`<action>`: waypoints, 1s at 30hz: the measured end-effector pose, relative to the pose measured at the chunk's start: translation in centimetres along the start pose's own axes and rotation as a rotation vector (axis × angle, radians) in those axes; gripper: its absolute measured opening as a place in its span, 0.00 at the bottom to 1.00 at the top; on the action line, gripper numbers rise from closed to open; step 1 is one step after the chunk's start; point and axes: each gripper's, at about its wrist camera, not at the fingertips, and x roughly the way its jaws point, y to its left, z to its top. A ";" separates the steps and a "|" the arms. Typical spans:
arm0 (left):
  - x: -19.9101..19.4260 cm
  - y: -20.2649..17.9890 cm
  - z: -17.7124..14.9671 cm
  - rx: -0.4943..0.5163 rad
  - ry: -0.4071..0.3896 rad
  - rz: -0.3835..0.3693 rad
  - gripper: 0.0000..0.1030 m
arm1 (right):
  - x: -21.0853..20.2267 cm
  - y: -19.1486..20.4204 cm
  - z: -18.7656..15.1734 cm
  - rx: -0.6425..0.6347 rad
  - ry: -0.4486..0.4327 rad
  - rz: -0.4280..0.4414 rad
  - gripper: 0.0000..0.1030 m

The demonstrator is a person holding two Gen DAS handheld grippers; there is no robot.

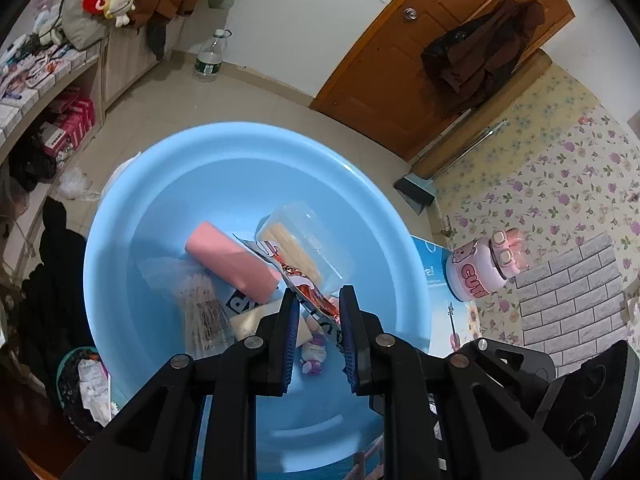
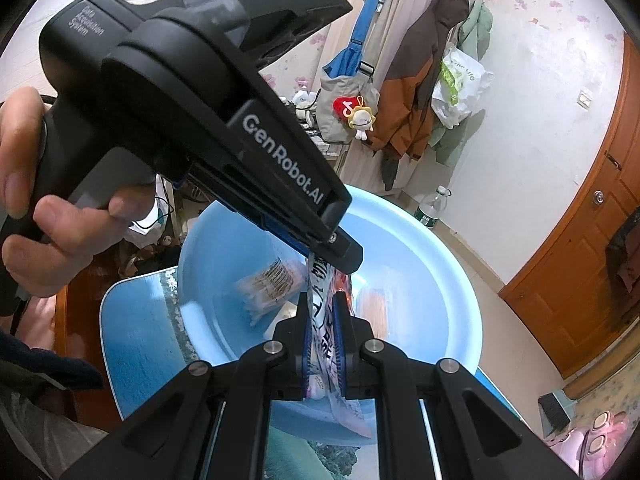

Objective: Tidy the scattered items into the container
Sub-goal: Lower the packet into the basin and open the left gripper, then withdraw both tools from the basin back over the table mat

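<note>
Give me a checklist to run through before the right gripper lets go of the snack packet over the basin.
1. Right gripper shut on the snack packet: ok.
2. Packet above the blue basin, not the table: ok.
3. Left gripper open, not clamping the packet: ok.
4. Left gripper clear of the packet's fall: not ok; it hangs right beside the top edge.
5. Room in the basin beside the pink roll and clear box: ok.
6. Packet free of snags: cannot tell.

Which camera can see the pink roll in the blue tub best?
The left wrist camera. There the soft pink roll lies in plain sight inside the round light-blue plastic tub, almost whole. The right wrist camera does not show it: the right tongs, shut on a printed snack packet, block that spot.
</note>
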 end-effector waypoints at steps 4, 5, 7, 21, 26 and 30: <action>0.6 0.6 -0.4 -0.023 0.014 0.011 0.21 | 0.5 -0.1 -0.2 -0.001 0.011 0.002 0.11; 0.7 0.6 -0.6 -0.020 0.016 0.019 0.22 | 0.6 -0.1 -0.3 0.004 0.016 0.008 0.11; 0.8 0.8 -1.0 -0.014 0.010 0.037 0.26 | 0.9 -0.2 -0.5 0.011 0.028 0.012 0.17; -0.5 -0.5 -2.9 0.135 -0.079 0.136 0.62 | 0.1 -1.7 -2.1 0.098 0.070 -0.047 0.35; -0.8 0.0 -3.3 0.119 -0.082 0.147 0.62 | -0.4 -2.3 -2.4 0.141 0.073 -0.054 0.35; -1.3 0.4 -3.9 0.121 -0.093 0.157 0.63 | -1.6 -1.8 -2.7 0.151 0.069 -0.043 0.37</action>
